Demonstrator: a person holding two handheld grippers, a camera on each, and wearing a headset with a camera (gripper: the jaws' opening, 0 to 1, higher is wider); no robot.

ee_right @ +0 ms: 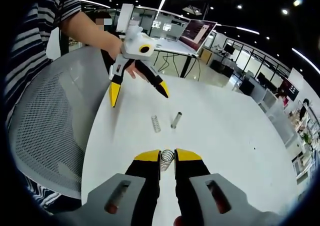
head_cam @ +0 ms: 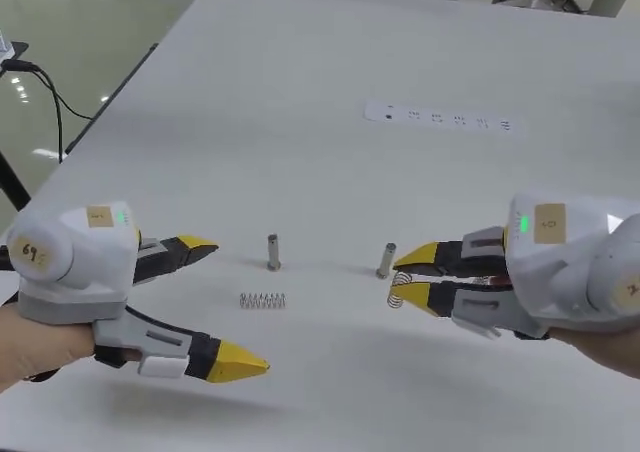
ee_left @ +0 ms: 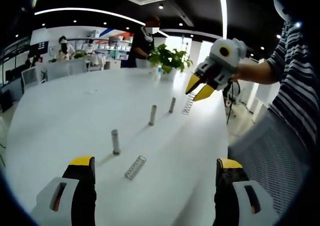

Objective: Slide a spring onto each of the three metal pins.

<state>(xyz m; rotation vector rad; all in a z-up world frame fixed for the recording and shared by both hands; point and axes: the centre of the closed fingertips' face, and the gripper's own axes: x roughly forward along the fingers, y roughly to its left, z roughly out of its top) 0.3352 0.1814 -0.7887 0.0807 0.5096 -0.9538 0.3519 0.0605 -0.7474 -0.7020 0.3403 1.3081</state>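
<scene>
Two short metal pins (head_cam: pixel 273 252) (head_cam: pixel 386 260) stand upright on the white table (head_cam: pixel 300 152). The left gripper view shows three pins (ee_left: pixel 115 141) (ee_left: pixel 152 115) (ee_left: pixel 172 105) in a row. A loose spring (head_cam: pixel 263 300) (ee_left: pixel 135 167) (ee_right: pixel 155 123) lies flat near the leftmost pin. My right gripper (head_cam: pixel 407 277) (ee_right: pixel 168 156) is shut on a second spring (head_cam: pixel 398 294) (ee_right: pixel 167 158) (ee_left: pixel 188 105), right beside the right-hand pin. My left gripper (head_cam: pixel 225 307) (ee_left: pixel 155 162) stands wide open, nothing between its jaws, just left of the loose spring.
A white power strip (head_cam: pixel 440 118) lies flat farther back on the table. A grey mesh chair (ee_right: pixel 45 131) (ee_left: pixel 270 146) sits at the near table edge beside the person. A cable (head_cam: pixel 50 92) hangs off the left edge.
</scene>
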